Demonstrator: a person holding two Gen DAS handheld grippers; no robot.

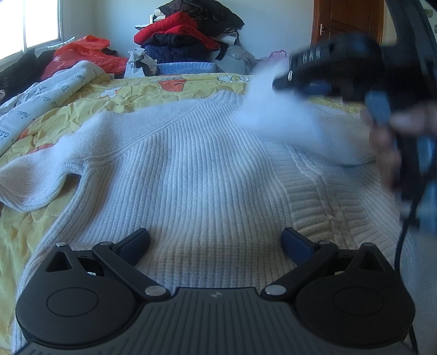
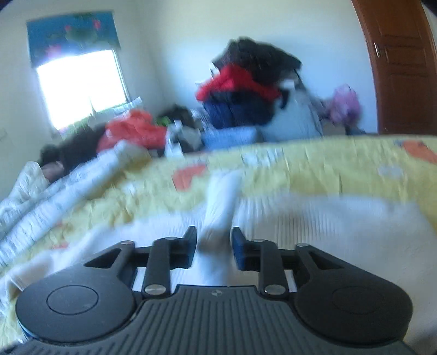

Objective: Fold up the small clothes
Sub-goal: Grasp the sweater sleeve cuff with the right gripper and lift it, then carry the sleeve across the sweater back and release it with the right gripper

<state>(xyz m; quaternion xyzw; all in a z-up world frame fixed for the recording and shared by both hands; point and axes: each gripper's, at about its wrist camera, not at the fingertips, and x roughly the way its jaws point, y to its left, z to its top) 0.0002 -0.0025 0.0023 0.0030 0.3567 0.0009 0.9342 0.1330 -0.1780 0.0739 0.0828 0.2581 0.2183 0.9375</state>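
Observation:
A pale blue-white ribbed knit sweater (image 1: 207, 169) lies flat on a yellow patterned bedspread (image 1: 142, 90). Its left sleeve (image 1: 41, 177) lies out to the left. My left gripper (image 1: 215, 245) is open and empty, low over the sweater's lower body. My right gripper (image 2: 214, 245) is shut on the sweater's right sleeve (image 2: 221, 202) and holds it lifted. In the left wrist view the right gripper (image 1: 275, 82) shows blurred at the upper right, with the sleeve (image 1: 281, 114) hanging from it over the sweater's chest.
A white printed quilt (image 1: 41, 101) lies bunched at the bed's left. Behind the bed stand a pile of red, black and navy clothes (image 1: 188, 30), an orange plastic bag (image 1: 87, 54) and a wooden door (image 1: 349, 21). A window (image 2: 79, 84) is at the left.

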